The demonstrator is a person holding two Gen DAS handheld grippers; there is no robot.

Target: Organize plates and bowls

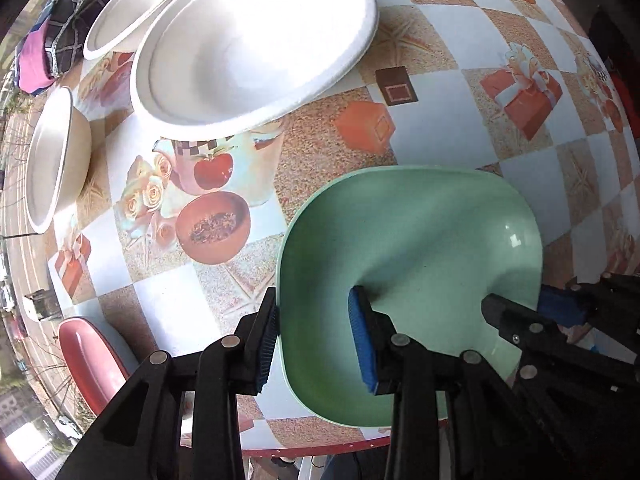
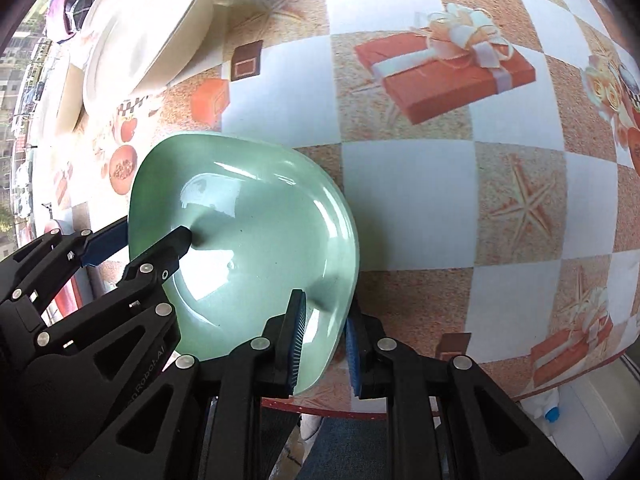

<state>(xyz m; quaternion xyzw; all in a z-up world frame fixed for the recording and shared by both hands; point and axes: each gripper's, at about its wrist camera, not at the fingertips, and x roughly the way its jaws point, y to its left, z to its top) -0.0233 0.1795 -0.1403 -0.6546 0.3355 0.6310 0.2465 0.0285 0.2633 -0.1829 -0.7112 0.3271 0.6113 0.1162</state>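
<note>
Left gripper: the left gripper (image 1: 316,344) points down at the table, its blue-padded fingers (image 1: 362,340) pinched on the near-left rim of the pale green, rounded-square plastic bowl (image 1: 420,232), one pad outside the wall and one inside.
Right gripper: the right gripper (image 2: 324,354) clamps the same bowl's opposite rim (image 2: 260,240), one pad inside and one outside; in the left wrist view it shows as black links at the bowl's right edge.
Green bowl: gripped at two sides at once, near the table's front edge; whether its base touches the cloth or hangs just above it I cannot tell.
White dishes: a large white moulded-fibre plate (image 1: 256,44) lies beyond the green bowl, well apart from it; a second white plate (image 1: 136,4) lies partly behind the first, their rims overlapping in view. A white fibre bowl with a cream outside (image 1: 52,160) stands at the far left, apart from both.
Red dish: a red plastic dish (image 1: 92,360) sits at the near-left edge of the table, just beside the left gripper.
Progress: judged early. The dishes lie spread singly, nothing clearly nested by kind; the green bowl is in hand and the white pieces and red dish remain to be grouped.
Table: a table under a glossy oilcloth (image 2: 420,184) printed in white and sandy checks with gift boxes, starfish, roses and apples, red-trimmed at its front.
Room: strong daylight; folded dark checked and pink cloth (image 1: 48,40) lies at the far corner, and buildings show outside on the left.
</note>
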